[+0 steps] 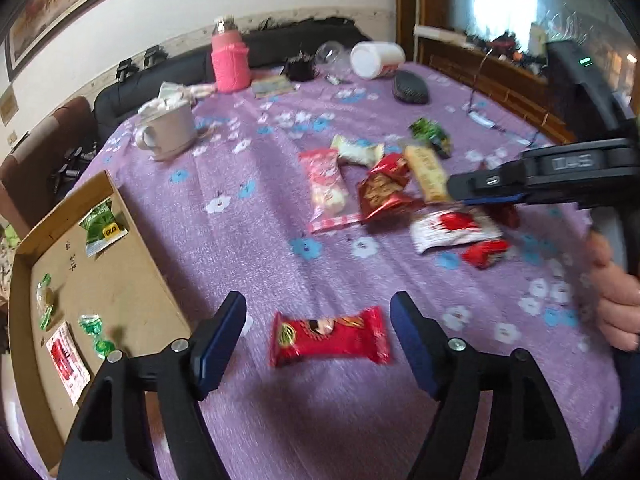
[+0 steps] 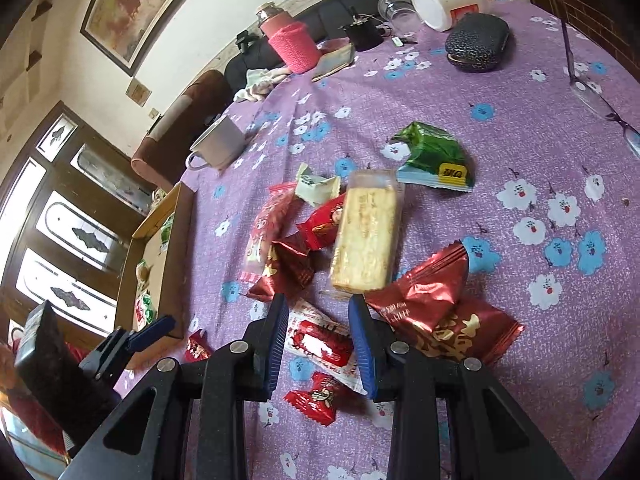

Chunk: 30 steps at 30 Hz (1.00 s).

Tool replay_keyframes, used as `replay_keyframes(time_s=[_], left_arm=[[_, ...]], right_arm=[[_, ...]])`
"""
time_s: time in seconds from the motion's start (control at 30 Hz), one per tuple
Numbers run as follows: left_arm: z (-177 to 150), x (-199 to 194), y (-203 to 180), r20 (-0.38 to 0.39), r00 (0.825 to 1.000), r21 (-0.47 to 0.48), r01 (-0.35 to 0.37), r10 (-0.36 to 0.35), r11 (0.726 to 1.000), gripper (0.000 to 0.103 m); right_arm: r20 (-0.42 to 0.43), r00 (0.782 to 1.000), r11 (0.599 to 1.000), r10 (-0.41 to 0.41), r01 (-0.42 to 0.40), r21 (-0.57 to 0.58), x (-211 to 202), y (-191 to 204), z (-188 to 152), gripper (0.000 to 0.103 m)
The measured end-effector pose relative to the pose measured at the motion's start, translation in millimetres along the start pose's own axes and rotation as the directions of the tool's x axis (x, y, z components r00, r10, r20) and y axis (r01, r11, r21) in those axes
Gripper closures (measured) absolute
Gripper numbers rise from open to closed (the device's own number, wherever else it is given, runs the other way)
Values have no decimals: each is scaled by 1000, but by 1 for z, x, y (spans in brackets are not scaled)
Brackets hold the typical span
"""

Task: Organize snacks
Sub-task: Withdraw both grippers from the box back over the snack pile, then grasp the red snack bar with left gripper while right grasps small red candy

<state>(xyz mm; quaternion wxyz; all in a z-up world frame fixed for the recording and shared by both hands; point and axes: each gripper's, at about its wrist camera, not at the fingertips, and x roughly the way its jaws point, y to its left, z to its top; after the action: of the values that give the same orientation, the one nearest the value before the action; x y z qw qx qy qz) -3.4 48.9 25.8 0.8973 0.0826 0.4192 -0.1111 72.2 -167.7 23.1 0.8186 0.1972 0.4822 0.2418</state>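
The left gripper (image 1: pixel 318 344) hangs over the purple flowered tabletop (image 1: pixel 256 240) with its fingers spread wide apart. A red snack packet (image 1: pixel 330 336) lies flat on the cloth between them, and neither pad touches it. Just left of that packet stands a shallow cardboard box (image 1: pixel 132 280), its near wall close beside the left finger. Inside the box lie a green packet (image 1: pixel 102 230), two small green-wrapped candies (image 1: pixel 96 334) and a red-and-white sachet (image 1: pixel 66 360).

Farther from the box, toward the middle of the tabletop, the remaining snacks sit in a loose pile: a pale biscuit bar in clear wrap (image 2: pixel 366 236), a pink-striped packet (image 1: pixel 328 192), dark red foil packets (image 2: pixel 420 296), a white-and-red sachet (image 2: pixel 320 340), a small red candy (image 2: pixel 316 396) and a green BBQ packet (image 2: pixel 434 158) at the far edge of the pile.

The right gripper (image 2: pixel 320 344) hovers over this pile, its blue-padded fingers drawn fairly close but with a gap between them. The white-and-red sachet shows through that gap; the pads grip nothing. In the left wrist view a hand (image 1: pixel 618 304) holds that gripper's handle.

Beyond the pile, well apart from the box, stand a white mug (image 1: pixel 168 130), a pink bottle (image 1: pixel 230 62) and a tipped white tub (image 1: pixel 376 58).
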Motion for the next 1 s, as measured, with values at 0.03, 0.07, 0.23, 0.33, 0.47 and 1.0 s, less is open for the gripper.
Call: replay_keyframes(time_s=[0.03,0.07,0.23,0.33,0.47,1.0], left_arm=[[1,5,1,-17,1000,-4,8,-8,1000,29],[0,10,3,-49,999,-23,11,-12,1000,29],[-9,6,2,-78,994,-35,78,-81,996,29],[-16,-1,-4,-100,988,-6,116,-116,993,29],[-23,-6,-14,-120,978,34,173,-168,984,29],[-2,13,-3,-78,994,21,76,-74,997,29]], right_arm=[[-3,1000,1000,-9,9,5,1,-1,0,70],[-5,1000,1000,-17,17,9,1,-2,0,70],[-20,1000,1000,-22,23,12,2,-4,-1,69],[-20,999,1000,-25,25,11,2,-3,-1,67],[-3,999,999,-35,35,6,1,-2,-1,62],[-31,999,1000,18,-18,8,-9,2,-17,62]])
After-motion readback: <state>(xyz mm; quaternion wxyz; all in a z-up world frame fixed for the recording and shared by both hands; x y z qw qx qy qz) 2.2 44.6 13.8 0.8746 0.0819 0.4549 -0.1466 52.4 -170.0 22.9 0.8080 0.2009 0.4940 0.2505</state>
